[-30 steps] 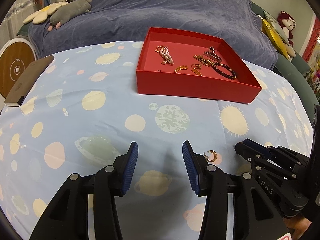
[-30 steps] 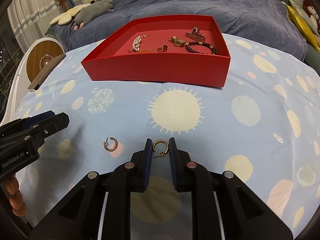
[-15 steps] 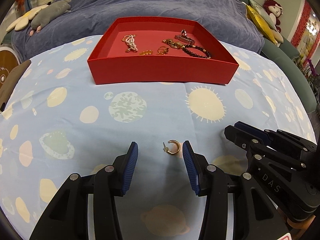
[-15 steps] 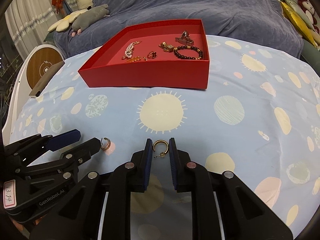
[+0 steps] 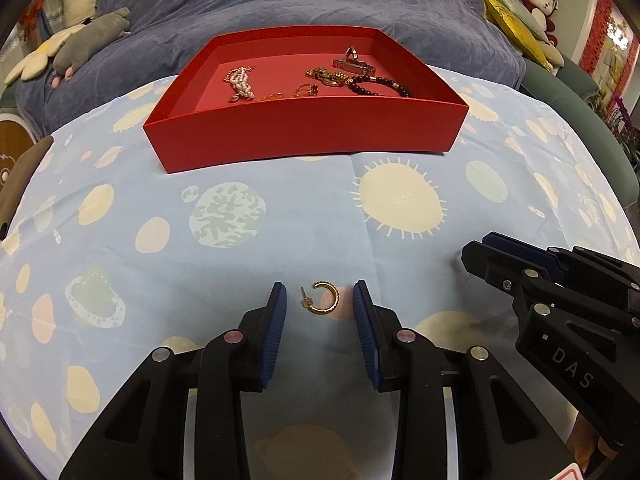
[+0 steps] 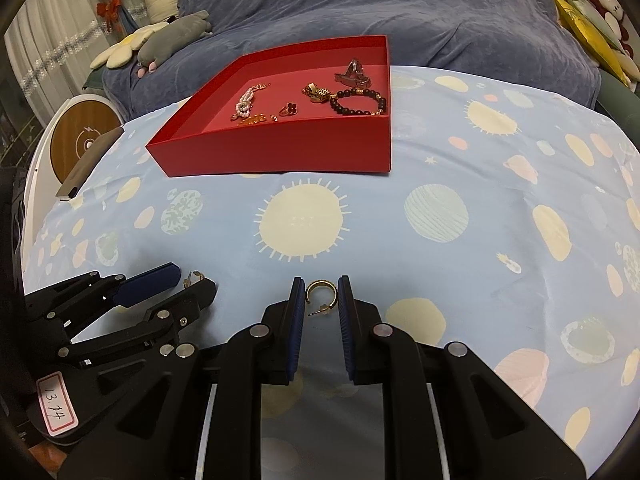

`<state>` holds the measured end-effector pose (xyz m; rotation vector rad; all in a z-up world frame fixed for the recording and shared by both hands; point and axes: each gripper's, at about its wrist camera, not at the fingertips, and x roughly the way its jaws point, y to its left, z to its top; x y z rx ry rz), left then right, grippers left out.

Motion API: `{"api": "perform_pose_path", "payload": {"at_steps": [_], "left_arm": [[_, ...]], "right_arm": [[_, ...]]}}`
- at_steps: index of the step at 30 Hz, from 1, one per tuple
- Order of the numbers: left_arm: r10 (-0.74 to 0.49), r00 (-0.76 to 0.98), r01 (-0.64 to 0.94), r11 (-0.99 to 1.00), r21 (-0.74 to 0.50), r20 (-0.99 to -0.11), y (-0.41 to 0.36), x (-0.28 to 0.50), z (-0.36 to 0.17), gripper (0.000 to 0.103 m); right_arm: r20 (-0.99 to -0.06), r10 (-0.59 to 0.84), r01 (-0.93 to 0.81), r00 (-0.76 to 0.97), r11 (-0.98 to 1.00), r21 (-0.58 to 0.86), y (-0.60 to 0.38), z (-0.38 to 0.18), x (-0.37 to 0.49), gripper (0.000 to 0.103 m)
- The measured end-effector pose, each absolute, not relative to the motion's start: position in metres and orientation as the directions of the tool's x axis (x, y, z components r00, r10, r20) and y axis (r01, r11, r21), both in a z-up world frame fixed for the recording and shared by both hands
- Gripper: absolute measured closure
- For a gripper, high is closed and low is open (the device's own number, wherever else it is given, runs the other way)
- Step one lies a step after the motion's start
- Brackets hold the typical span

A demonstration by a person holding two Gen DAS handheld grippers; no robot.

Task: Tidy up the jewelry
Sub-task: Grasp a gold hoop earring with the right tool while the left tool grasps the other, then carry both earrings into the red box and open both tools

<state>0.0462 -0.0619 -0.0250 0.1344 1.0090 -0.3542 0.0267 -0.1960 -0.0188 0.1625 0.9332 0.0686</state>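
Most of the jewelry already lies in the red box (image 5: 308, 136), which sits toward the far edge of the counter (image 5: 280, 216) under its blue planet-print cloth: a pearl bracelet (image 6: 245, 105), a small gold chain piece (image 6: 252, 120), a ring with a dark red stone (image 6: 289, 109), a chunky gold piece (image 6: 318, 93), a dark bead bracelet (image 6: 358, 104) and a silver clasp-like item (image 6: 354, 73) in the far right corner of the box. Two gold hoop earrings are not yet in it; both are near the counter's near edge. The right gripper (image 6: 319, 298) has its fingers closed narrowly on one hoop earring (image 6: 321, 294), which sits pinched between the blue pads just above the cloth. The left gripper (image 5: 319, 304) straddles the second hoop earring (image 5: 324, 299), which lies flat on the cloth; its fingers are closing but there are gaps on both sides, so they do not grip it yet. By my reckoning the sorting is nearly finished: what remains is securing this second earring and carrying both to the box.
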Motion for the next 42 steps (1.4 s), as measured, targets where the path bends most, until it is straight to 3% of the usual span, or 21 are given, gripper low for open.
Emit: {"api": "perform_pose_path", "payload": {"at_steps": [5,20,42], "left_arm": [[-0.222,0.487,0.356,0.934,-0.040,-0.844,-0.061,0.045,-0.025,0.087],[-0.229,0.485,0.340,0.938,-0.059,-0.844,-0.055,0.047,-0.021,0.087],[-0.261,0.584,0.273,0.955,-0.117,-0.768,-0.033,0.093,0.045,0.087]], "right_arm": [[-0.797,0.135,0.011,0.589,0.984,0.176,-0.196,-0.020,0.027,0.087],[-0.786,0.160,-0.014,0.597,0.982,0.189,-0.184,-0.012,0.028,0.087],[-0.712,0.183,-0.063,0.678,0.980,0.191,-0.177,0.047,0.068,0.087]]}}
